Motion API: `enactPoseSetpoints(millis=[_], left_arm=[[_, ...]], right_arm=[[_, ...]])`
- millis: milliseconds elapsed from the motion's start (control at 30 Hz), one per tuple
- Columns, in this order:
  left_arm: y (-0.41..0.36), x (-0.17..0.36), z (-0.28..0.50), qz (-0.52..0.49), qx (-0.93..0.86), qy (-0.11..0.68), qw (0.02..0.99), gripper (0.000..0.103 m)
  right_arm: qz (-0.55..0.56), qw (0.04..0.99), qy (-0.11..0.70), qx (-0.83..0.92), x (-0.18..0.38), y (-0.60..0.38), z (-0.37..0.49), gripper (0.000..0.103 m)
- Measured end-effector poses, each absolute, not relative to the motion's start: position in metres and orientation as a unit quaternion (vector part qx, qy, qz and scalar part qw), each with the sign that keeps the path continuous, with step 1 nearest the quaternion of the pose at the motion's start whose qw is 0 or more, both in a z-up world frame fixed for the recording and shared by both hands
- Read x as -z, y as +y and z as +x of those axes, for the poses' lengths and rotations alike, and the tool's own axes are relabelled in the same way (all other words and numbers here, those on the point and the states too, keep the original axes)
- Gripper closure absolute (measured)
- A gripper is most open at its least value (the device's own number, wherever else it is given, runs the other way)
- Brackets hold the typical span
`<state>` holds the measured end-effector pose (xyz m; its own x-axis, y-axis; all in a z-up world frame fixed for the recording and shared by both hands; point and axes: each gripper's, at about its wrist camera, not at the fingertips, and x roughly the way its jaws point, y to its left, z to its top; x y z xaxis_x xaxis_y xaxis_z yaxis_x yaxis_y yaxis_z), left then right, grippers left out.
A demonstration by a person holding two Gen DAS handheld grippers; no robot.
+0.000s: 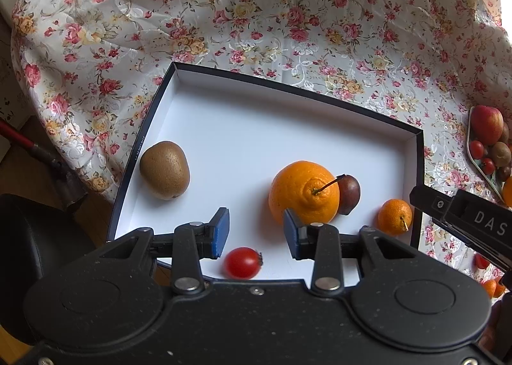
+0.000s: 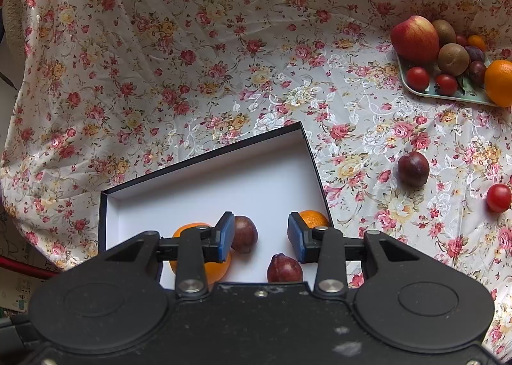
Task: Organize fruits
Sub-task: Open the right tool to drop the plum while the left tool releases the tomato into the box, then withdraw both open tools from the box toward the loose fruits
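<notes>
Box [image 1: 320,128], shallow, white inside with dark rim, open on the flowered surface [image 2: 192,77]; taken here as landmark.

Contents, left wrist view: kiwi [image 1: 164,170] by the box's left wall; large orange [image 1: 304,194] near centre, a dark plum [image 1: 349,194] touching its right side; small mandarin [image 1: 394,216] in the near right corner; cherry tomato [image 1: 243,262] at the near edge.

Left gripper [image 1: 256,232]: fingers [image 1: 220,230] spread apart, holding nothing. The tomato lies just below and between them, its outline blurred; probably dropping or rolling.

Right gripper [image 2: 260,238]: fingers [image 2: 296,237] released, empty, hanging over the box's near right corner. A second plum [image 2: 284,269] sits in the box just under the gap.

Outside the box, to its right: loose plum [image 2: 413,168], loose tomato [image 2: 498,197], both well apart from it; beyond them a tray [image 2: 448,95] heaped with apple, kiwis, tomatoes, orange.

Judgement: remaining loose fruit lies right of the box, nearer the right gripper; plum roundish, no long axis to align.
</notes>
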<state>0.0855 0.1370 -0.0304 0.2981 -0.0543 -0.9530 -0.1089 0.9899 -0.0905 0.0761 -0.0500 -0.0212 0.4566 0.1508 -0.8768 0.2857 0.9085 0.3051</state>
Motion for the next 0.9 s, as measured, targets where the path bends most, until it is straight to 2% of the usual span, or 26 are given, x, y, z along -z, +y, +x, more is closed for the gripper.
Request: enactPoseSetpoints(millis=[900], left_arm=[[0.127, 0.026, 0.086, -0.082, -0.003, 0.592, 0.802, 0.057]], right_arm=[[0.197, 0.816, 0.541, 0.058, 0.03, -0.054, 0.074, 0.063]])
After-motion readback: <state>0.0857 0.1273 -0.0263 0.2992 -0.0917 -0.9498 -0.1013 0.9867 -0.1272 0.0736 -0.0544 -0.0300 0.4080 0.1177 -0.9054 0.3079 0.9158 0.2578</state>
